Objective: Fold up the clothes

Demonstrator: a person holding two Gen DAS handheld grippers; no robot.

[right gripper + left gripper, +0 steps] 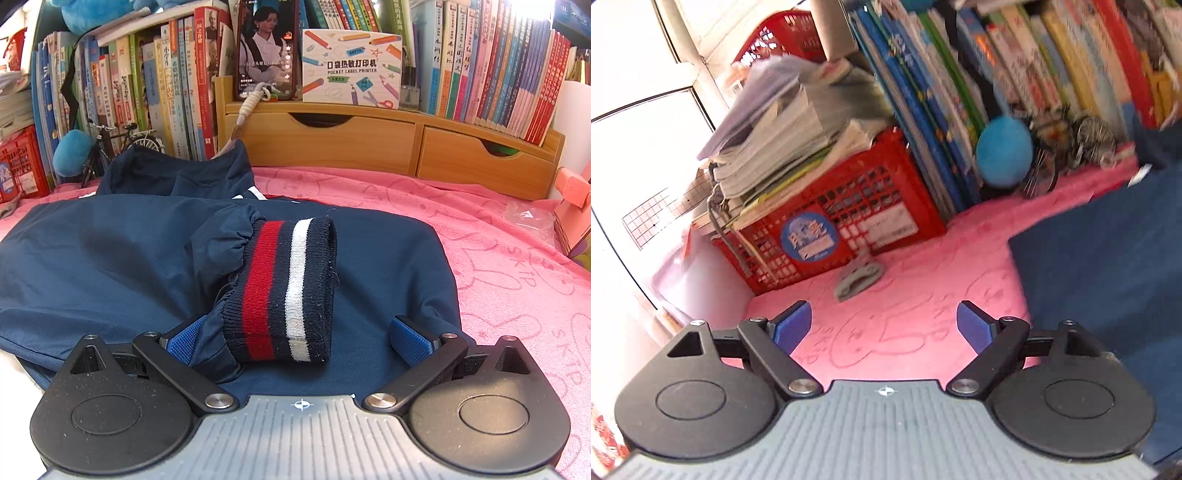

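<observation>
- The jacket [129, 266], navy, lies spread on the pink cloth [498, 258] that covers the desk, toward the left side, with its collar end bunched up toward the books [147, 99] at the back edge.
- One sleeve is laid across the body, so its striped cuff [288, 288] rests on top of the jacket near the front edge; that fits a sleeve brought inward as part of a fold, though how far the folding has got is not settled by this.
- The right gripper [299, 338] sits low over the front of the jacket, claw apart, with the cuff lying between the fingers but not pinched: the left pad [184, 339] touches the sleeve fabric, the right pad [410, 339] stands clear of the cuff.
- That pose would suit either closing on the cuff or having just let it go; I cannot tell which.
- The left gripper [884, 326] hovers over bare pink cloth near the desk's left side, claw apart and empty, with the jacket's edge [1108, 277] just to its right.
- A red crate [849, 210] stacked with papers and a small grey object [858, 280] stand toward the back left corner, apart from the jacket.
</observation>
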